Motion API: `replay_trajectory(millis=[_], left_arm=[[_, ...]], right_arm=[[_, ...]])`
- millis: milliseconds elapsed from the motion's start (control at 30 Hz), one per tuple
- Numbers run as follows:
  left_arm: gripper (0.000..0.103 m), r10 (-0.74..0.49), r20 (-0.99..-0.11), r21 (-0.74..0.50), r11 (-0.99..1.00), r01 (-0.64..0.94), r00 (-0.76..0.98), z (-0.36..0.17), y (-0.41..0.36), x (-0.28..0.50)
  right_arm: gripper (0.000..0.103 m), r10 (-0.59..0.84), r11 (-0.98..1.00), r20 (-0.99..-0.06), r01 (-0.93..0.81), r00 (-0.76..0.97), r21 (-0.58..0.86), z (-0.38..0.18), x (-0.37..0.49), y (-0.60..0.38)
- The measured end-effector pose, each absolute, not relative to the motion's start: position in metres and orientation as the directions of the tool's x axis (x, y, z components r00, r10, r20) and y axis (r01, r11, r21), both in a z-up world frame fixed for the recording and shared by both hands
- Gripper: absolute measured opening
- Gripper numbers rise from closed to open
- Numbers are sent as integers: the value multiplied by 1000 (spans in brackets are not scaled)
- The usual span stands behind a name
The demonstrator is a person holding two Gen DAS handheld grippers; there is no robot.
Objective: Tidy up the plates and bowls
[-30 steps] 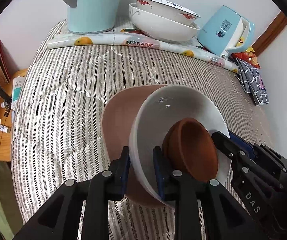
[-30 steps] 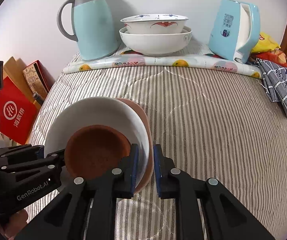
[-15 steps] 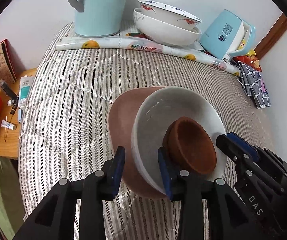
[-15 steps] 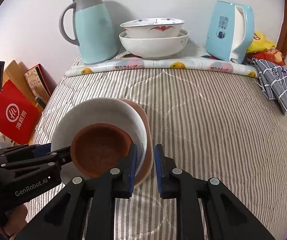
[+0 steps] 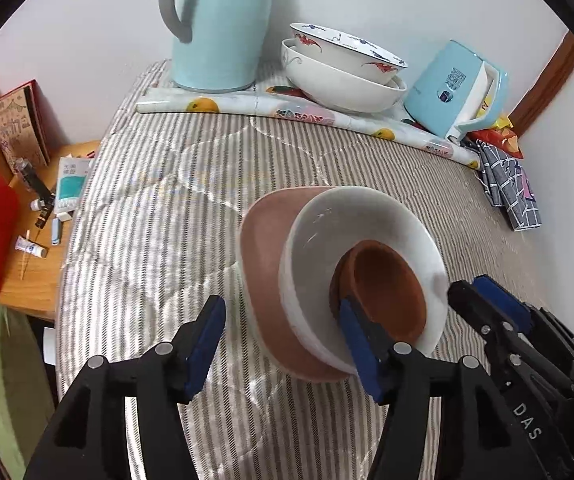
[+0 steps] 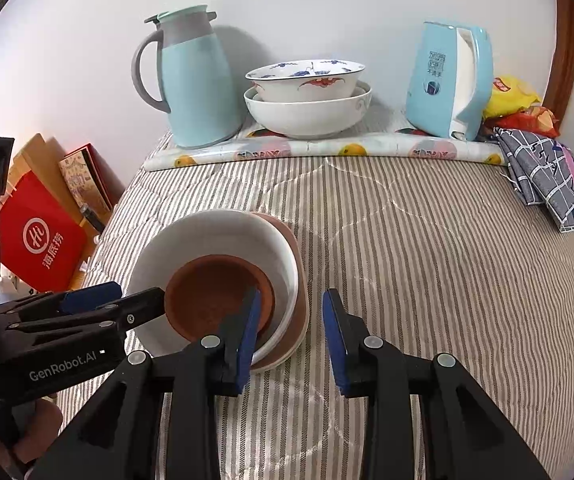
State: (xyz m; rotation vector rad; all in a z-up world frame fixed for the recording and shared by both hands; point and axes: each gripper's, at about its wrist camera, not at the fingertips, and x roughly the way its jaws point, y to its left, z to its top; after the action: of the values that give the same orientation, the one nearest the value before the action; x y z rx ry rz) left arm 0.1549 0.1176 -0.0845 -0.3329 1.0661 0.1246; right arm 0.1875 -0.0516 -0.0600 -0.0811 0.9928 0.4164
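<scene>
Stack sits mid-cloth [image 6: 427, 240], near-left of centre: brown bowl [image 6: 215, 296] inside white bowl [image 6: 215, 236], both on pink plate [image 6: 297, 280]. A second pair of nested white bowls [image 6: 307, 96] is far, by the wall, between jug [image 6: 195, 80] and kettle [image 6: 451, 80].

L gripper [image 5: 283, 340]: jaws have just been opening, now wide. Stack's near-left rim is between the pads but nothing's clamped. R gripper [image 6: 291, 328]: also just been opening, about half open. Left pad is over the rims, right pad over bare cloth, holding nothing.

Handling: looks ceramic, so stiff, heavy-ish, glazed = slippery, chips easy. Nested pieces prob slide if tilted. Best hold IMO: pinch the rims on opposite sides, keep level.

Pose: both tools angled steeply down, flanking the stack on either side.
</scene>
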Motion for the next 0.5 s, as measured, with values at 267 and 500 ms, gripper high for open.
replay_trajectory(millis=[267, 500], left_arm=[[64, -29, -857, -183, 951, -250, 515, -69, 114, 137], [66, -20, -827, -188, 951, -244, 562, -54, 100, 120]], right_arm=[[32, 304, 921, -813, -372, 496, 117, -50, 172, -61], [45, 269, 935, -785, -347, 558, 74, -29, 150, -75]])
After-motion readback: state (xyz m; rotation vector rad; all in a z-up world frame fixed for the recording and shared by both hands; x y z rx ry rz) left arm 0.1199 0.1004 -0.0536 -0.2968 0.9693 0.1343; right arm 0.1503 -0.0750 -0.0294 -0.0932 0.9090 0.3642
